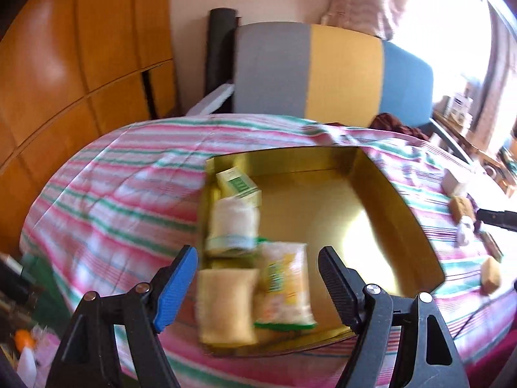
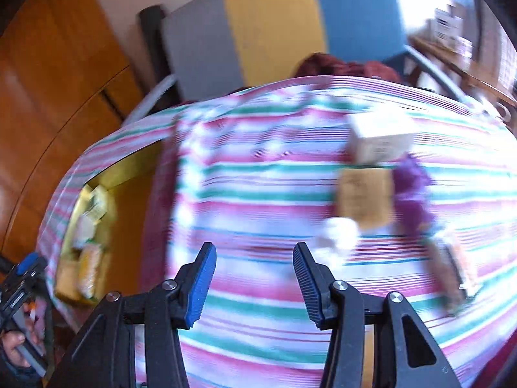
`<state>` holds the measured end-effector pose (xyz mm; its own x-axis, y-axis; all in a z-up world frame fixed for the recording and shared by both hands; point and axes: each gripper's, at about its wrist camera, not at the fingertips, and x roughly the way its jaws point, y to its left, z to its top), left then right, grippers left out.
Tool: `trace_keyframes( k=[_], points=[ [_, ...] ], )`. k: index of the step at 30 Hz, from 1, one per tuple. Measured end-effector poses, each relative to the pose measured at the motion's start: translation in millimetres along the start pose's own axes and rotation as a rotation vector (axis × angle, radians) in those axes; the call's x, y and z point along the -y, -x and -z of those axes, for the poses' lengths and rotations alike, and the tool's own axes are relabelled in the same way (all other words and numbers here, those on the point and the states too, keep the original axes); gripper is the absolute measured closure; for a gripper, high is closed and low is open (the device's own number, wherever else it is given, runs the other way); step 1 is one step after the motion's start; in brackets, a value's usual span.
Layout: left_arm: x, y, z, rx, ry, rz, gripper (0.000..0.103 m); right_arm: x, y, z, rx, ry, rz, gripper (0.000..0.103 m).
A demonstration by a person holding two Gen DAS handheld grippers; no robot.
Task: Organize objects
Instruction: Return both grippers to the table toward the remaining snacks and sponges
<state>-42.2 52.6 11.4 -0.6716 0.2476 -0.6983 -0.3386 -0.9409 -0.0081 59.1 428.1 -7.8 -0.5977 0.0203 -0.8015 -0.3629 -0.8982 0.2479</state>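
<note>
Hovering above the near edge of the gold tin [image 1: 374, 174], the left gripper [image 1: 258, 278] had its fingers spread wide and gripped nothing, which fit a tool poised over a container that was already partly packed. The tin lay open on the striped cloth [image 1: 122, 194], and its contents were crowded along the left wall: a small green-and-cream box [image 1: 240, 185] at the far end, a pale packet [image 1: 233, 226] below it, then a tan packet [image 1: 226, 305] and a yellow-printed packet [image 1: 286, 291] side by side at the near end. Lining them up that way seemed meant to keep the right half of the tin bare for what remained. The right gripper [image 2: 255, 278] was also open wide and empty, pointed at the cloth well to the right of the tin, where the unsorted things waited: a white box [image 2: 381, 139], a tan block [image 2: 365, 197] just below it, a purple item [image 2: 412, 194] beside that, and a small white object [image 2: 339, 232] nearer the fingers. Motion blur left their exact kinds unclear. Judging by its aim, the right gripper was probably lining up a pick from that loose group, most likely the white object closest to it.
</note>
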Motion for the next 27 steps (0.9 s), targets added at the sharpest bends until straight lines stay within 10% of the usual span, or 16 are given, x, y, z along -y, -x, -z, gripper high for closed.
trace_keyframes(
  k=[6, 11, 19, 27],
  points=[
    [61.4, -3.6, -24.8, 0.000, -0.098, 0.102, 0.025, 122.5, 16.7, -4.4, 0.124, -0.319, 0.188, 0.053],
    [130.4, -11.6, -47.4, -0.007, -0.201, 0.223, 0.025, 175.4, 24.3, 8.8, 0.161, -0.605, 0.150, 0.053],
    [249.9, -57.5, -70.2, -0.158, -0.289, 0.468, 0.019, 175.8, 23.7, 10.3, 0.141, -0.619, 0.088, 0.053],
    [352.9, -110.4, -71.8, -0.304, -0.357, 0.530, 0.017, 187.8, 20.7, 14.7, 0.138, -0.689, 0.039, 0.053]
  ],
)
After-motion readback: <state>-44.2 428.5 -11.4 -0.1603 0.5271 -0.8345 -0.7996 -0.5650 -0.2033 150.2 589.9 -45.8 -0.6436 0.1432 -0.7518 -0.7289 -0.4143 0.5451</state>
